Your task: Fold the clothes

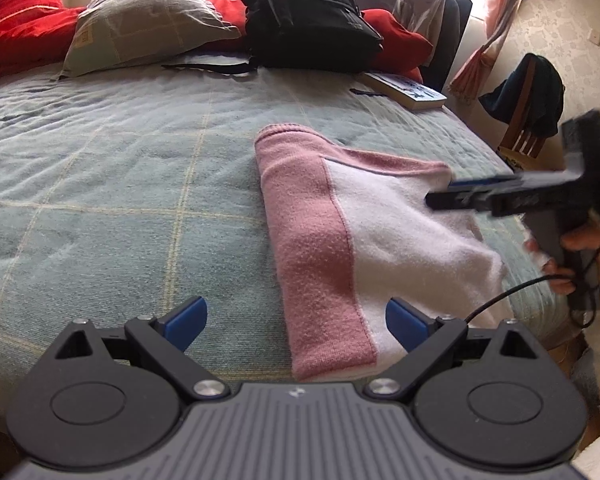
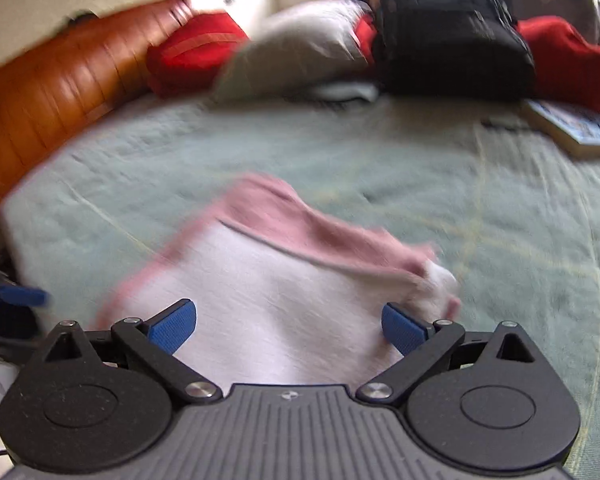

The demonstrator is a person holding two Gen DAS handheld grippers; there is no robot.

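A pink and white knitted garment [image 1: 352, 236] lies folded into a rough rectangle on the green checked bedspread [image 1: 120, 184]. My left gripper [image 1: 296, 326] hovers open at its near end, blue pads spread wide with nothing between them. From the right side my right gripper [image 1: 440, 196] comes in over the white part, held by a person's hand [image 1: 560, 264]. In the right wrist view the same garment [image 2: 276, 292] lies just ahead, blurred, and my right gripper [image 2: 288, 326] stands open above its white panel, holding nothing. The left gripper's blue pad [image 2: 20, 296] shows at the left edge.
At the head of the bed sit a black backpack [image 1: 308, 16], a grey pillow [image 1: 148, 24] and red cushions [image 1: 16, 20]. A book [image 1: 408, 90] lies near the right edge. A wooden chair with dark clothes [image 1: 528, 92] stands beside the bed. An orange headboard [image 2: 52, 92] runs along the left.
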